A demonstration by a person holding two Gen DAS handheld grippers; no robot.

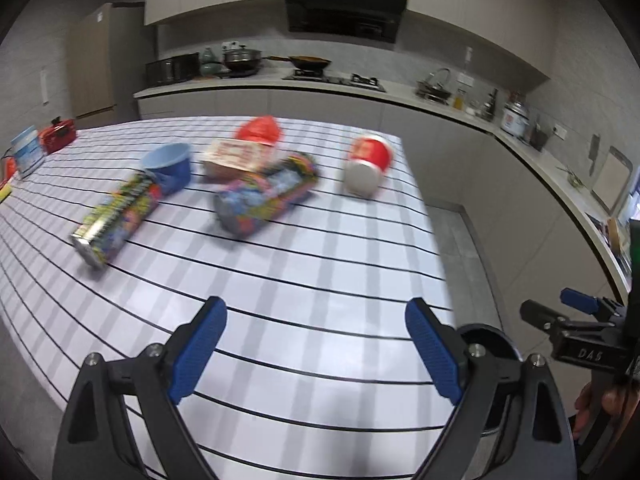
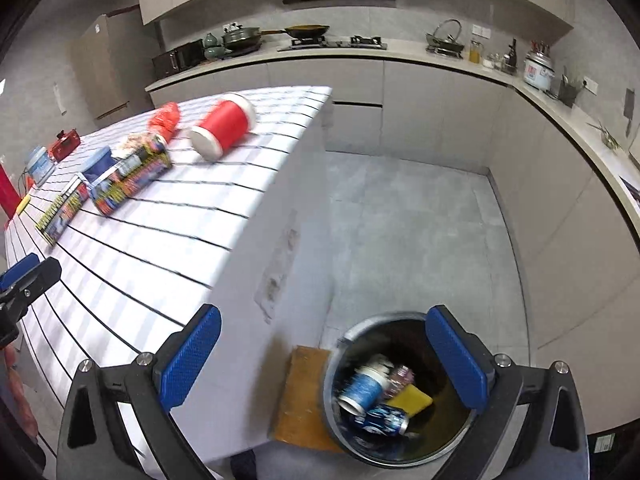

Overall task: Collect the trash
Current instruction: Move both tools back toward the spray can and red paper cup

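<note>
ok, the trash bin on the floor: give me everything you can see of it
The trash bin is a round, open-topped, dark container with a metallic-looking rim, standing upright on the grey floor beside the table's end. Inside lie a blue-and-white cup, a dark blue can, a yellow piece and a small crumpled wrapper. A wooden board on the floor meets its left side. The open right gripper hovers above it, holding nothing.
</note>
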